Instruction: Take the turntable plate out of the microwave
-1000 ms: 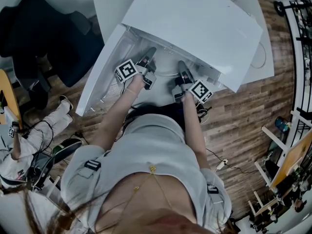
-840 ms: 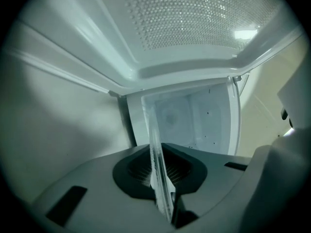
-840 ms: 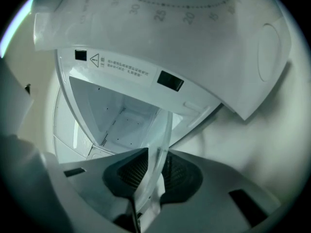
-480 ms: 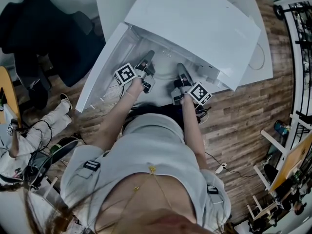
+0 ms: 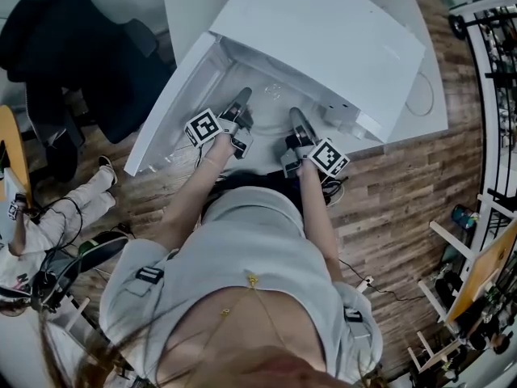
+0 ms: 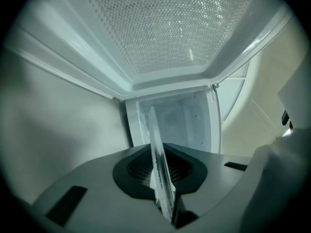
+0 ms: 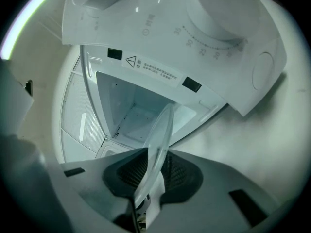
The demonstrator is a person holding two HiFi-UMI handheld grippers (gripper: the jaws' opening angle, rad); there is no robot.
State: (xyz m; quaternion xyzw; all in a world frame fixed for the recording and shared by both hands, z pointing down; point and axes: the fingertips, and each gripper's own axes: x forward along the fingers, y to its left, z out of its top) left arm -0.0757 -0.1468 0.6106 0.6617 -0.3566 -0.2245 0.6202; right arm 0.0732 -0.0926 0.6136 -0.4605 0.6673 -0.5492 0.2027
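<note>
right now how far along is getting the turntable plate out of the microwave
Done: the microwave door stands open, and the left gripper and right gripper each clamp the turntable plate by its rim. In hand: the plate is held at the cavity mouth. Left: bring it clear and set it down.

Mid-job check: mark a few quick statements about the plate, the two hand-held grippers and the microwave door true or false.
1. The left hand-held gripper is shut on the glass plate. True.
2. The right hand-held gripper is empty. False: its jaws clamp the plate's edge too.
3. The microwave has its door shut. False: the door stands open.
4. The cavity shows beyond the plate in the right gripper view. True.
</note>
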